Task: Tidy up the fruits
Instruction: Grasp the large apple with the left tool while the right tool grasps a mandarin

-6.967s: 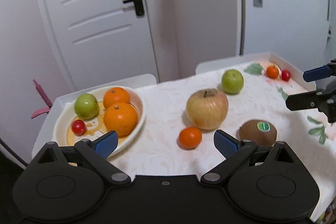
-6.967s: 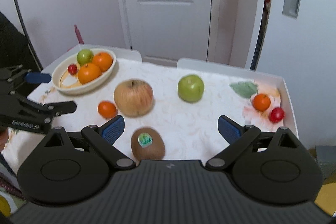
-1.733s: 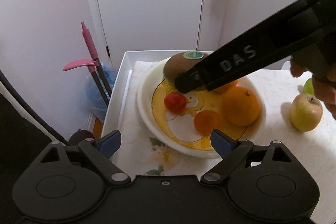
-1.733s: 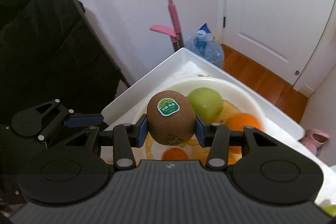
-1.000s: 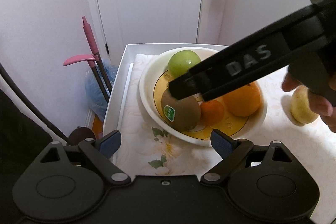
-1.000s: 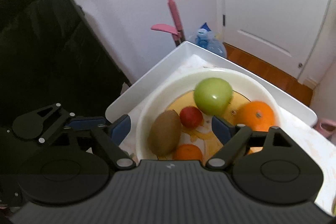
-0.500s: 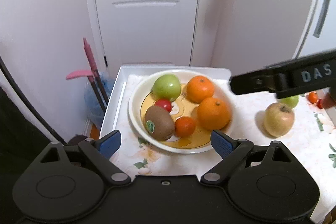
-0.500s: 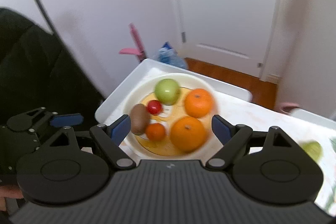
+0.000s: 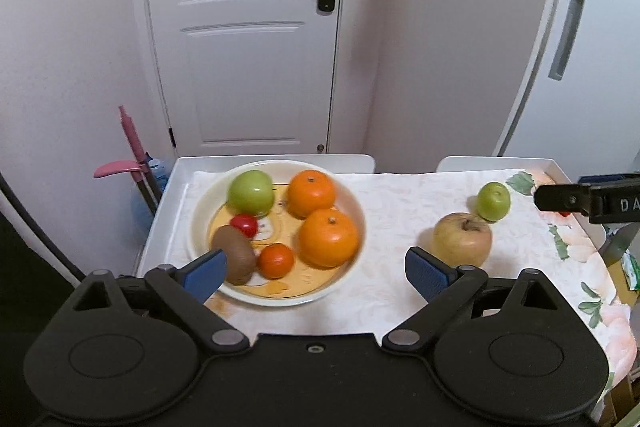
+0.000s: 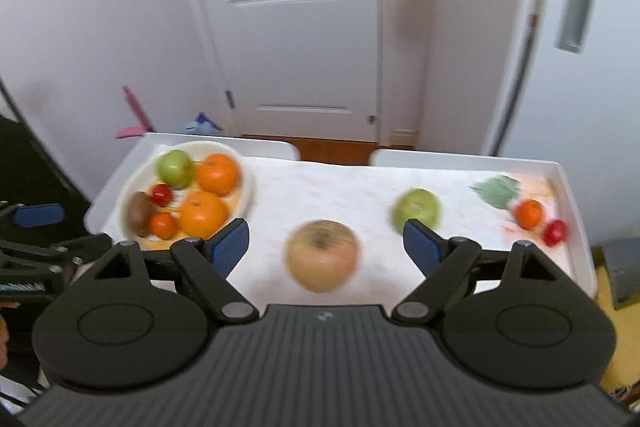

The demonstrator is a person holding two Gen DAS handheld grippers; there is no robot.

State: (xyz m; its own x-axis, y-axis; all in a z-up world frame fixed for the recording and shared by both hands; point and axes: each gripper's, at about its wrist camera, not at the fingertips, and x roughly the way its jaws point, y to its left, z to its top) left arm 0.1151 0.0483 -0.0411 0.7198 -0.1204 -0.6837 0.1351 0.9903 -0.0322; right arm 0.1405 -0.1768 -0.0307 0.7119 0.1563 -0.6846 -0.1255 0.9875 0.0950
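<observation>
Both the left gripper (image 9: pixel 316 273) and right gripper (image 10: pixel 324 247) gape empty; the kiwi (image 9: pixel 234 260) lies in the bowl (image 9: pixel 352 267) at centre left, the yellow apple (image 10: pixel 322 255) lower centre on the tablecloth (image 9: pixel 392 195)

left tool (image 9: pixel 316 273): jaws wide, empty | right tool (image 10: pixel 326 241): apparently wide, blurred
</observation>
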